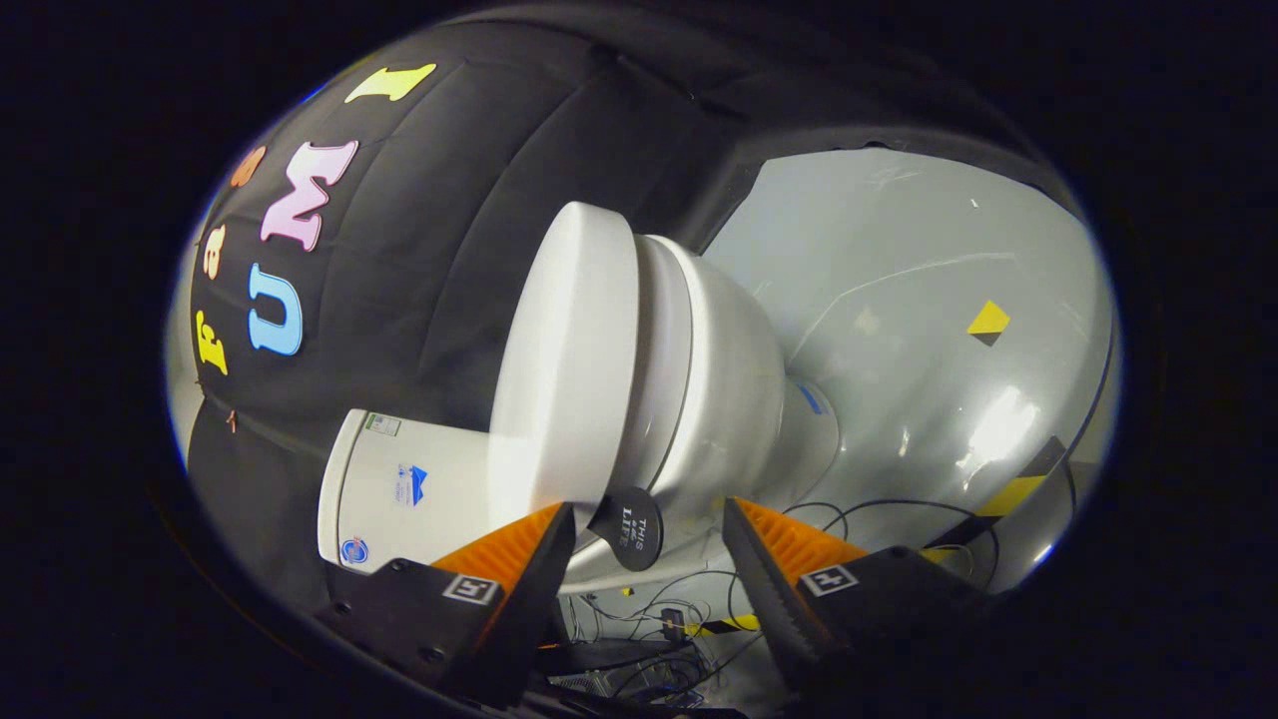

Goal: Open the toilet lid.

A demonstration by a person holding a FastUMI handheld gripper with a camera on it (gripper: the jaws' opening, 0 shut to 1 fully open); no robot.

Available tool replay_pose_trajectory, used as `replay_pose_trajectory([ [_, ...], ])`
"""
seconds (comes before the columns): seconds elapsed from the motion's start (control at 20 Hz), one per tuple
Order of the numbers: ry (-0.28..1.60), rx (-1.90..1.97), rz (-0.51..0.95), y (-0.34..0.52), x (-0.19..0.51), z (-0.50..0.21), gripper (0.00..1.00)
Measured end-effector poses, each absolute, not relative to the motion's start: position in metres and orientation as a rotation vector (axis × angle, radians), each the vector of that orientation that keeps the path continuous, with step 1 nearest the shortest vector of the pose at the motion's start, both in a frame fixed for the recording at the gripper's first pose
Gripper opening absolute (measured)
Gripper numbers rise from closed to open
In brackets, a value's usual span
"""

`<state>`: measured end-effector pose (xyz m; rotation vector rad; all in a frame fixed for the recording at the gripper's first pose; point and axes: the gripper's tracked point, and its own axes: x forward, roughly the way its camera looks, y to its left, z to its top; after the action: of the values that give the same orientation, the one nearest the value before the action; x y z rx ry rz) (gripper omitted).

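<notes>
Grey glossy floor (899,300); fingers (649,559) spread before toilet lid (564,369).

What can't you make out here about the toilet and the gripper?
- Bowl inside: in the gripper view the lid lies shut on the seat and covers it.
- Black tab at the lid's edge: it sits between the open fingers of the gripper; how it joins the lid cannot be told.
- Tank: partly behind the lid and one finger.
- Cables on the floor: too small to follow.
</notes>
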<state>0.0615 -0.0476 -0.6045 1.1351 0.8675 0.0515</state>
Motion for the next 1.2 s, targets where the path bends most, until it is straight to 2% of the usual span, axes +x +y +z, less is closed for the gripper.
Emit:
replay_pose_trajectory([
  [0.05, 0.870, 1.155, 0.065, -0.045, 0.064, -0.603, 0.72],
  [0.2, 0.842, 1.165, 0.123, -0.040, 0.065, -0.599, 0.35],
  [0.3, 0.840, 1.172, 0.107, -0.044, 0.064, -0.594, 0.09],
  [0.7, 0.879, 1.003, -0.020, -0.044, 0.072, -0.553, 0.09],
  [1.2, 0.786, 0.789, -0.030, -0.012, 0.085, -0.452, 0.05],
])
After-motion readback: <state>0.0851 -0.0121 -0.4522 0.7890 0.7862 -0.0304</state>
